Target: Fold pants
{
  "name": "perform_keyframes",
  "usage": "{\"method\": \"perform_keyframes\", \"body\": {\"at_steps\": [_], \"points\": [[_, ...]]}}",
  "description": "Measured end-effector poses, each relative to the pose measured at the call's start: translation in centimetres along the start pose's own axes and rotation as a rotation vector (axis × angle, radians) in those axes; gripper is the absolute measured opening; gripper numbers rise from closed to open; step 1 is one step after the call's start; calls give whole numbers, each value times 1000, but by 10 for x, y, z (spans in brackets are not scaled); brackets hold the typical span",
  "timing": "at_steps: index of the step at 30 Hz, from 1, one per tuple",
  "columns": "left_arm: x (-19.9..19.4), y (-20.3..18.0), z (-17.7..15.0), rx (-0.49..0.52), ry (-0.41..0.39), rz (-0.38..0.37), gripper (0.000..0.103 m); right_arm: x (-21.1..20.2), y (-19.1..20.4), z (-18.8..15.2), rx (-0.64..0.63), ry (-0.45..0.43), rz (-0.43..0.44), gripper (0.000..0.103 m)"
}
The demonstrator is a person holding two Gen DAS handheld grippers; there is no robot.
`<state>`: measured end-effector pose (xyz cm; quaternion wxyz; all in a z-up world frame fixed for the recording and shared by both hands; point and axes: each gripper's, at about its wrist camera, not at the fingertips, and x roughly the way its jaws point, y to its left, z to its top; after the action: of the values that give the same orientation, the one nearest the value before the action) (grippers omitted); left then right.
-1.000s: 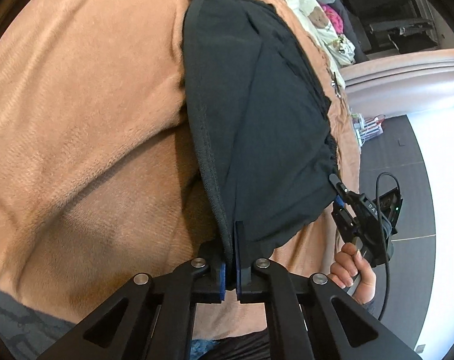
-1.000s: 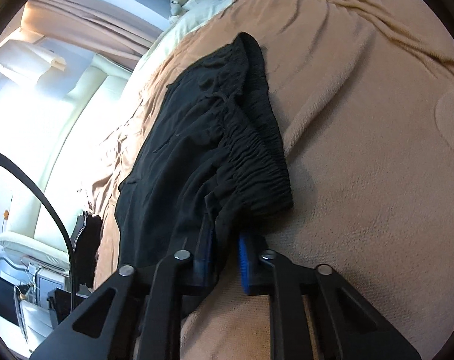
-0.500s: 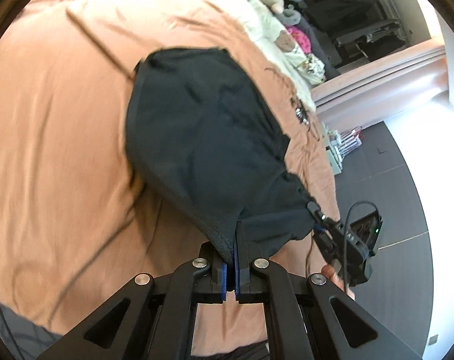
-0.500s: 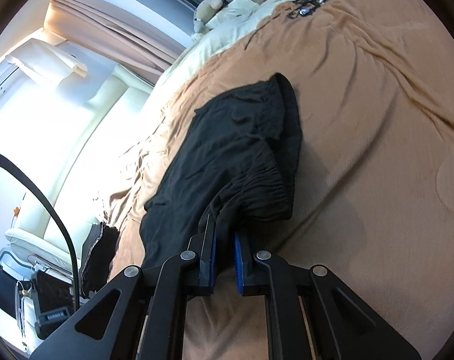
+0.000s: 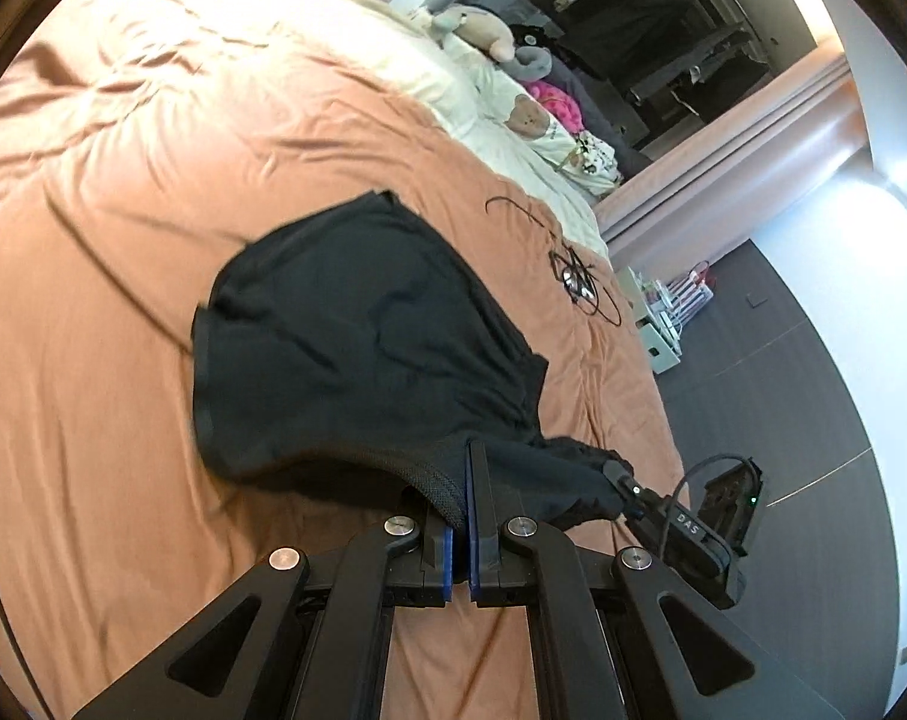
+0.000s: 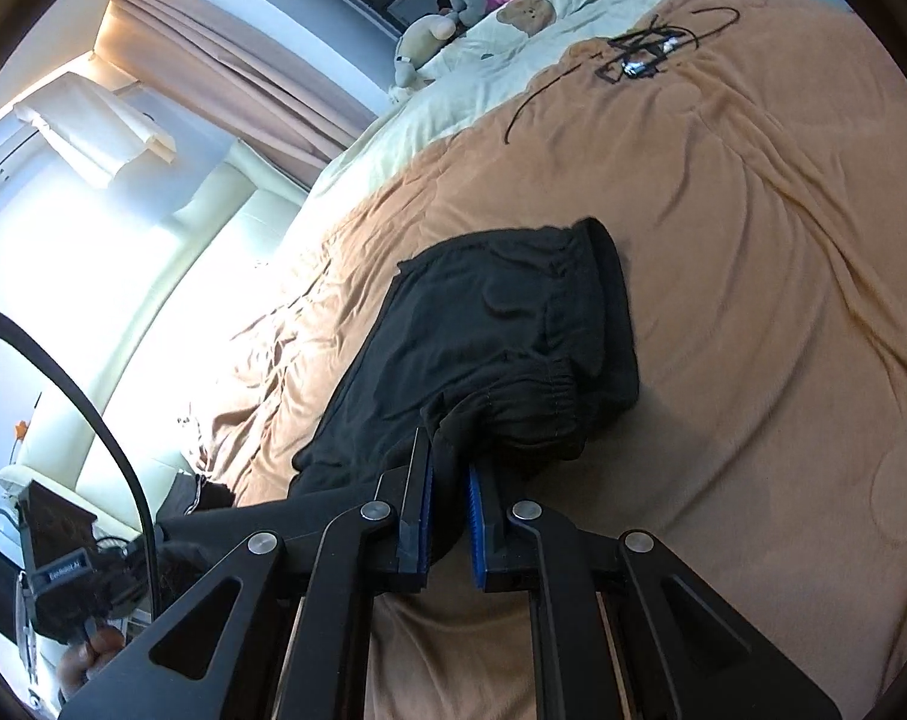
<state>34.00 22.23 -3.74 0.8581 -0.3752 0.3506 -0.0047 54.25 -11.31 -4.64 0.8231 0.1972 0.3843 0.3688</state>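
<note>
Left gripper [image 5: 460, 516]: closest to the left wrist camera; its fingers [image 5: 481, 510] are pressed nearly together with a ribbed hem edge of the black pants [image 5: 357, 354] pinched between the blue pads.
Right gripper [image 6: 449, 510]: closest to the right wrist camera; its fingers [image 6: 417, 480] stand a narrow gap apart, clamped on a bunched fold of the pants [image 6: 501, 336] beside the gathered elastic waistband.
Other gripper seen from the left view: the right gripper [image 5: 624, 483] shows at the lower right, its tip gripping the far corner of the same lifted edge, a cable looping off its black body.
Other gripper seen from the right view: the left one sits low at the left edge, blurred, with part of a hand [image 6: 84, 657] below it.
Pants: the near edge is raised off the bed between the two grippers; the rest of the fabric drapes away from them and lies rumpled on the blanket, folded over itself.
Blanket [image 5: 123, 210]: tan-orange, wrinkled, covering the bed under and around the pants.
Cable tangle [image 5: 573, 276]: black wires lying on the blanket beyond the pants, apart from them.
Cream bedding [image 6: 453, 90]: past the blanket's far edge, printed with a bear.
Plush toys [image 5: 483, 30]: farthest on the bed, near a pink curtain.
</note>
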Motion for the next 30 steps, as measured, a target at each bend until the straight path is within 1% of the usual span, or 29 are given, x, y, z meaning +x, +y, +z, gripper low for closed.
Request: {"method": "perform_keyframes", "body": {"at_steps": [7, 15, 21, 25, 30], "points": [[16, -4, 34, 51, -5, 5, 2, 11, 10, 23, -24, -12, -8, 7], [43, -5, 87, 78, -14, 33, 2, 38, 16, 46, -43, -1, -4, 7], [78, -4, 126, 113, 3, 56, 2, 68, 14, 69, -44, 15, -46, 7], [113, 1, 151, 125, 32, 79, 2, 88, 14, 83, -46, 26, -71, 7], [151, 10, 177, 132, 61, 95, 2, 113, 5, 96, -9, 36, -82, 7]]}}
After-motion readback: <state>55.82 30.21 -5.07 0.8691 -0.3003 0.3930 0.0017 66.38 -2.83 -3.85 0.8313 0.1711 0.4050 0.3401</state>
